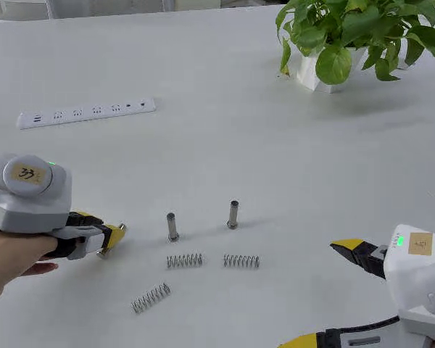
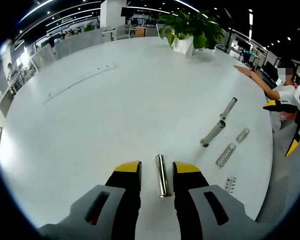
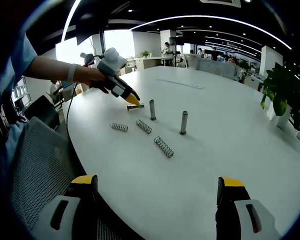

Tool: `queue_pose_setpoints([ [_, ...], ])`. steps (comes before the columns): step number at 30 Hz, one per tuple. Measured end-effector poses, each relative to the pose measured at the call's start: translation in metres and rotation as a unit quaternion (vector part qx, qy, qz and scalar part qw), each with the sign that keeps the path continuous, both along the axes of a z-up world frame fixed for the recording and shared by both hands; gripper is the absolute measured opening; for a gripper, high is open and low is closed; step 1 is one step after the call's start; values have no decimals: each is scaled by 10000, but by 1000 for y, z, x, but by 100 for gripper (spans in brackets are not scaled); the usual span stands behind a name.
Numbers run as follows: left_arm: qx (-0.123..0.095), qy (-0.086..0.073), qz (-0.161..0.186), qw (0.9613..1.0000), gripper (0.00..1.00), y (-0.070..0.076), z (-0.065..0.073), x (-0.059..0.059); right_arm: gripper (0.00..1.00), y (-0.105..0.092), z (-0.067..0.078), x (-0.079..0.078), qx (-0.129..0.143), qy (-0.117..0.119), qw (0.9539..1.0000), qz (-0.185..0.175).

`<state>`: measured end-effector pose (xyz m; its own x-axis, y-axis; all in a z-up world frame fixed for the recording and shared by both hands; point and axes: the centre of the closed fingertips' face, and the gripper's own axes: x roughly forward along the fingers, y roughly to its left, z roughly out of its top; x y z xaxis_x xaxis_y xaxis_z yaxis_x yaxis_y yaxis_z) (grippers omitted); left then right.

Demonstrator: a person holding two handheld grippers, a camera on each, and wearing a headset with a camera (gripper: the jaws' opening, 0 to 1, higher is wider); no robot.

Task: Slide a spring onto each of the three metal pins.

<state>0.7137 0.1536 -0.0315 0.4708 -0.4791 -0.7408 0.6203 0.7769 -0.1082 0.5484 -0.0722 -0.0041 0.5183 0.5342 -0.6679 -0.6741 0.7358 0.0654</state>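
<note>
Two metal pins (image 1: 172, 226) (image 1: 233, 214) stand upright on the white table (image 1: 275, 159). A third pin (image 2: 162, 175) lies flat between the jaws of my left gripper (image 2: 157, 167), which is open, with a narrow gap on each side of the pin. In the right gripper view this pin (image 3: 136, 106) lies just under the left gripper (image 3: 130, 97). Three springs (image 1: 184, 260) (image 1: 241, 261) (image 1: 151, 297) lie loose in front of the upright pins. My right gripper (image 3: 158, 184) stands wide open with nothing between its jaws, near the table's front edge, well right of the springs.
A white power strip (image 1: 87, 112) lies at the back left. A potted plant (image 1: 348, 36) stands at the back right. Another person's arm (image 2: 260, 82) rests on the table's far side. A mesh chair (image 3: 40, 165) sits by the table edge.
</note>
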Motion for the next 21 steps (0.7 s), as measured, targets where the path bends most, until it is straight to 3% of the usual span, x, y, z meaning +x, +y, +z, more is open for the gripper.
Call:
queue_pose_setpoints([
  [16,479,153,-313,9982,13,-6,-15,-2,99,0,-2,-1,53,20,10000,-72],
  [21,674,65,-379,9970,12,-7,-14,-2,99,1,1,1,68,-22,9999,-82],
])
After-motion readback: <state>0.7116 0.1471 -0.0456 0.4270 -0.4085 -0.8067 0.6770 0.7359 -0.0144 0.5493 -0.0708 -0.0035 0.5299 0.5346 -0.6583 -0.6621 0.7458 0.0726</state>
